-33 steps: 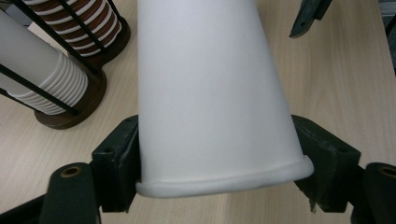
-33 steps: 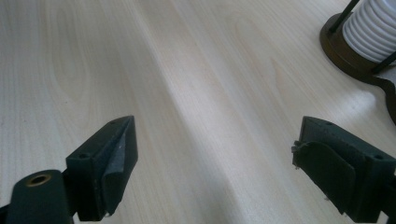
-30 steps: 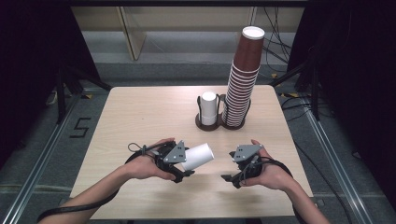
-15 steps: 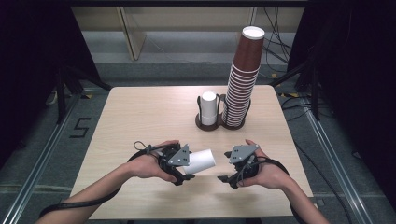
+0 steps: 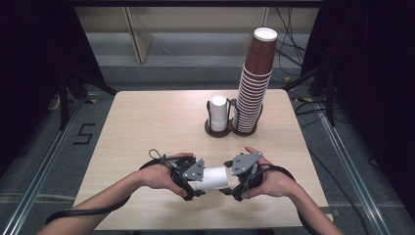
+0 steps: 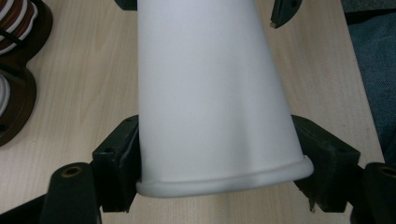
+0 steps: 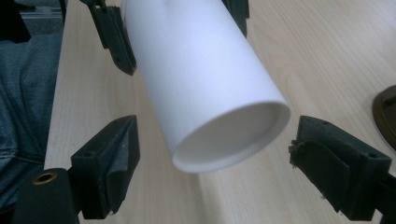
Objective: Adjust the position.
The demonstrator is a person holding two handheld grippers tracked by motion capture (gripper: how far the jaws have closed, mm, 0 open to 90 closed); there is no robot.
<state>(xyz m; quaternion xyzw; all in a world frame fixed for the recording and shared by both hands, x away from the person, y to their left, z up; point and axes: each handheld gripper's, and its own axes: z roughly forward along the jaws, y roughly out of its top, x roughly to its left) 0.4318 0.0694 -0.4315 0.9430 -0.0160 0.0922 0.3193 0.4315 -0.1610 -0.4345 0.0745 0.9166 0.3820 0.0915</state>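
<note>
Low in the middle of the high view, a white paper cup (image 5: 211, 178) lies sideways between the two hands, held just above the pale wooden table (image 5: 147, 122). The left gripper (image 5: 196, 182) has its jaws clamped on the cup near the rolled rim; in the left gripper view both black pads press against the cup's (image 6: 210, 93) sides at the lower edge of the frame. The right gripper (image 5: 230, 182) faces the cup's narrow bottom end. In the right gripper view its jaws stand apart at the lower left and lower right, the cup's (image 7: 205, 84) recessed base between them with a gap on each side, so they grip nothing. Toward the upper right of the high view a tall stack of brown cups (image 5: 254, 83) rises from a dark holder (image 5: 230, 131), with a short white stack (image 5: 219, 112) beside it.
</note>
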